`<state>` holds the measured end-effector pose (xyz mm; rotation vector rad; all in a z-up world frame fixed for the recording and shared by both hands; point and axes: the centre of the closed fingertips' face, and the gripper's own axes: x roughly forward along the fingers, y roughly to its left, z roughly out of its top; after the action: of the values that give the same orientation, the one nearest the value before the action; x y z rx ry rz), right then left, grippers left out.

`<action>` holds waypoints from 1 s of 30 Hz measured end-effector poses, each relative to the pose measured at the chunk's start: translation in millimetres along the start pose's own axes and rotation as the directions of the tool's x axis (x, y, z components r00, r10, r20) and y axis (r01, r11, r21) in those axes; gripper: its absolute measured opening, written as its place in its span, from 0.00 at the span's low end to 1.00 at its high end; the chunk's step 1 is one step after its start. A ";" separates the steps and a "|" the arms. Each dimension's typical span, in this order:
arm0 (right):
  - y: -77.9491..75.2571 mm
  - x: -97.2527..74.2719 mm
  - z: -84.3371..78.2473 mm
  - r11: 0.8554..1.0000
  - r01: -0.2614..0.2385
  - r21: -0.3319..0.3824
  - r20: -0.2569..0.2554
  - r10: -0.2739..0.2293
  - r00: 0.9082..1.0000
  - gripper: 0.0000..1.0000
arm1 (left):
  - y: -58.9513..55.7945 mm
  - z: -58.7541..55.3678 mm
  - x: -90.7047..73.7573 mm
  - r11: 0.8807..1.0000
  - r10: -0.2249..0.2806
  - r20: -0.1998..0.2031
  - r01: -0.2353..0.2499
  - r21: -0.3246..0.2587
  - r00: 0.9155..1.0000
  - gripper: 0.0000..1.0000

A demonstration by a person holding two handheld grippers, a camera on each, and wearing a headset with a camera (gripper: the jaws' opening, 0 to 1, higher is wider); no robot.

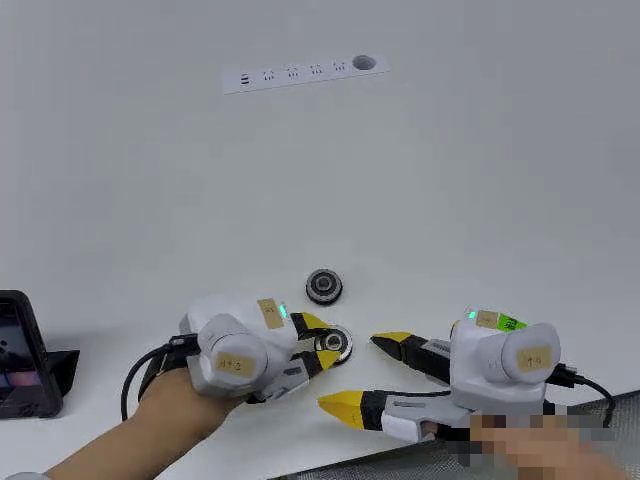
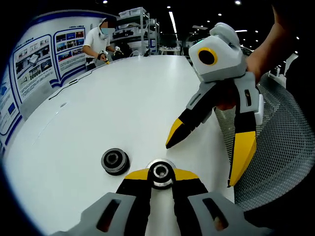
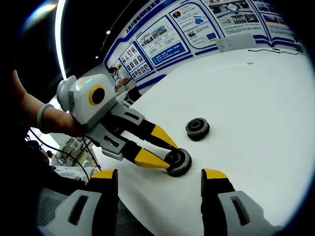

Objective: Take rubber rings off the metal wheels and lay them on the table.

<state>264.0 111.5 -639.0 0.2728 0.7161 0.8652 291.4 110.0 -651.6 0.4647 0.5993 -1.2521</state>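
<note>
The left gripper [image 1: 322, 341] clasps the small round black-ringed metal wheel [image 1: 338, 344]; the right gripper [image 1: 360, 372], jaws spread wide, points at it from close beside.

We see two metal wheels lying flat on the white table [image 1: 450, 180], black rubber rings still on. The nearer wheel [image 1: 335, 343] sits pinched between the left gripper's [image 3: 170, 153] yellow tips; the farther wheel [image 1: 324, 286] lies free just beside it.

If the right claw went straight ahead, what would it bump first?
Probably the metal wheel gripped by the left claw, which sits just ahead between the right claw's open jaws.
</note>
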 end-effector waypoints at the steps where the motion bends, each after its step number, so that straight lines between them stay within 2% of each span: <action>1: -0.2 0.0 0.2 1.000 0.000 0.001 0.002 0.000 1.000 0.69 | -0.6 -1.3 0.5 1.000 -0.004 -0.007 0.004 0.001 1.000 0.17; 13: 0.0 1.3 5.5 0.998 -0.014 0.065 0.033 0.012 0.999 0.69 | -0.4 -2.2 -0.5 1.000 -0.006 -0.007 0.006 -0.005 1.000 0.14; 23: 0.3 10.4 14.4 0.989 -0.051 0.142 0.063 0.043 0.997 0.69 | 0.2 -2.1 -0.5 1.000 -0.008 -0.006 0.008 -0.005 1.000 0.13; 26: 0.0 12.1 18.2 0.983 -0.067 0.173 0.074 0.055 0.996 0.67 | 0.5 -2.3 -0.2 1.000 -0.008 -0.004 0.008 -0.007 1.000 0.13; 30: -7.1 11.9 27.8 0.970 -0.065 0.233 0.115 0.039 0.993 0.64 | 0.7 -2.3 -0.2 1.000 -0.006 0.003 0.006 -0.017 1.000 0.13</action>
<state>292.2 117.9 -627.5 0.5510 0.7126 0.8082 291.6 111.8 -653.3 0.4471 0.6089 -1.2522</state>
